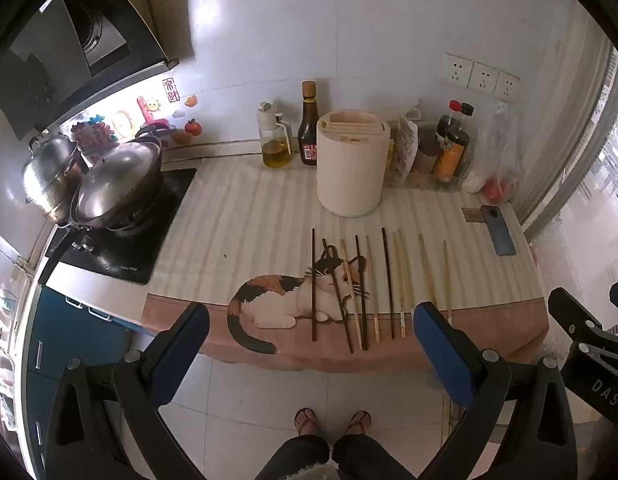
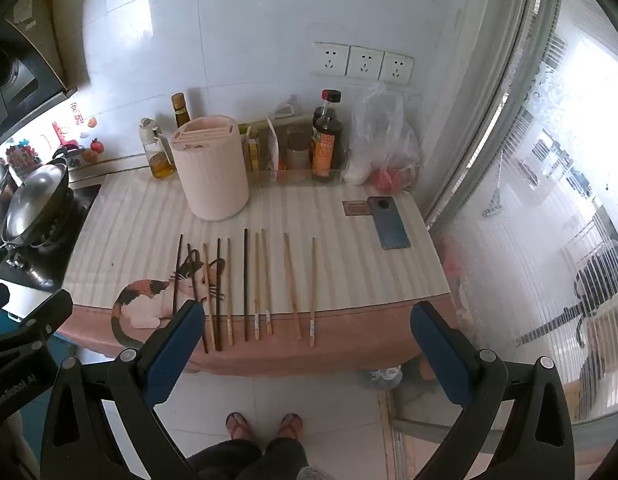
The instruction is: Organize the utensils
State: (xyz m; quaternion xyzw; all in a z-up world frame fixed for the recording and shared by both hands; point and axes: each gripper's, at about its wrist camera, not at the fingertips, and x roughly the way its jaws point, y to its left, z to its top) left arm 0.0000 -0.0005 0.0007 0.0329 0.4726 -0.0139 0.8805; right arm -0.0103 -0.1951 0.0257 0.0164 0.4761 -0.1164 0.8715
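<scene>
Several chopsticks, some dark (image 1: 387, 280) (image 2: 245, 280) and some pale wood (image 1: 426, 268) (image 2: 291, 284), lie side by side on the striped cat-print mat (image 1: 237, 224) (image 2: 349, 264) near the counter's front edge. A cream slotted utensil holder (image 1: 351, 162) (image 2: 211, 168) stands upright behind them. My left gripper (image 1: 311, 330) is open and empty, held in front of the counter edge, above the floor. My right gripper (image 2: 305, 328) is open and empty too, at the same distance. The right gripper's body shows at the right edge of the left wrist view (image 1: 589, 344).
Oil and sauce bottles (image 1: 307, 126) (image 2: 327, 136), a plastic bag (image 2: 385, 140) and wall sockets (image 2: 363, 60) line the back. A phone (image 1: 498, 230) (image 2: 388, 222) lies at the right. A stove with lidded pots (image 1: 117, 184) (image 2: 33, 200) is on the left. My feet (image 1: 333, 420) stand below.
</scene>
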